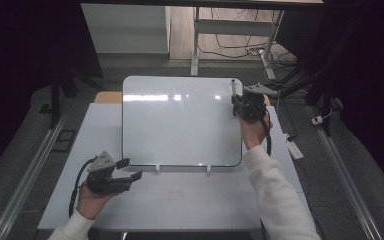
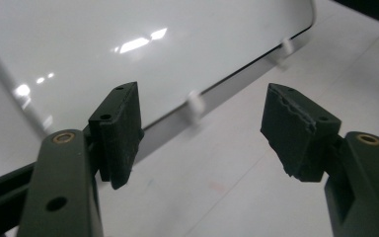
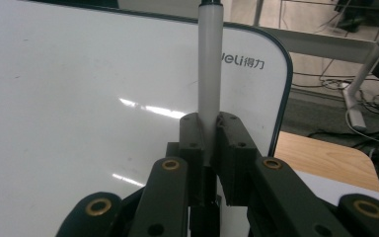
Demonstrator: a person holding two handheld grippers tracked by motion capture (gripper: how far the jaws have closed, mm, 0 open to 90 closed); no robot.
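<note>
The right gripper (image 1: 236, 101) already clamps a slim white marker pen (image 3: 209, 74) at the far right corner of the glossy white rectangular whiteboard (image 1: 180, 120), which looks blank, so writing remains, while the left gripper (image 1: 130, 170) waits wide open and empty near its front left corner; the pen's tip is cut off.

Glossy white rounded-corner whiteboard (image 1: 180, 120), smooth, mirrors ceiling lights. Slim white plastic marker (image 3: 209, 74), smooth with a satin sheen; dark matt gripper pads (image 2: 121, 131), rough and ridged. Pale matt tabletop (image 1: 180, 200), light wooden board (image 3: 321, 158) beyond.
</note>
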